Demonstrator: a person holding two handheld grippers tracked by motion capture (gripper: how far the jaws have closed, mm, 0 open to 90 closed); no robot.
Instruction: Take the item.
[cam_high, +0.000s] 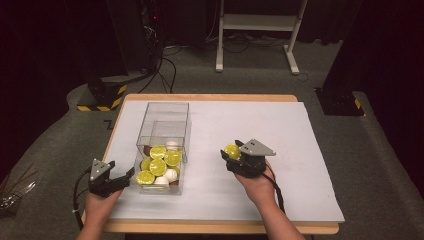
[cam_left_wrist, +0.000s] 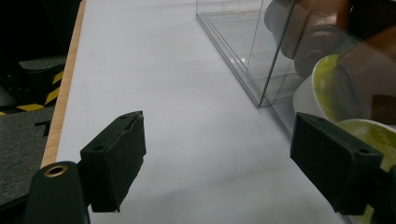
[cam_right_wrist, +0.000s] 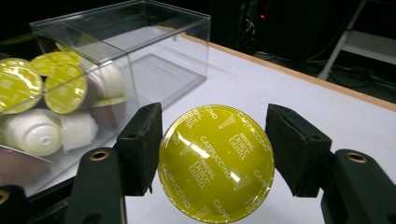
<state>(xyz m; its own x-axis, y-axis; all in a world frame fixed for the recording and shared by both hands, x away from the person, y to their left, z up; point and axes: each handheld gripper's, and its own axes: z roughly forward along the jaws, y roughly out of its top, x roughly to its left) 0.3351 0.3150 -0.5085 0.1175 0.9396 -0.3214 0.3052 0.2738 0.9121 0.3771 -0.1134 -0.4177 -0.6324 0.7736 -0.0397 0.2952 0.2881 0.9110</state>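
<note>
While the right gripper (cam_high: 233, 152) hung over the white table mat (cam_high: 300, 150) nearest the person, its jaws held a yellow-lidded coffee capsule (cam_right_wrist: 216, 163) by the rim, foil face turned toward the gripper camera. That sideways grip likely kept the lid readable and the cup body free for setting down. The left gripper (cam_high: 131, 173) sat at the mat's left edge, jaws wide with nothing between them, one pad just beside the near wall of the clear plastic box (cam_high: 165, 112); probably parked there to steady the box or take the next capsule. Inside the box's near end lay more capsules (cam_high: 159, 166), yellow lids mixed with white and brown cups; the exact count was hard to read through the glare. Its far end stood bare. Beyond the table, a white frame's legs (cam_high: 255, 35) stood on the grey floor.
</note>
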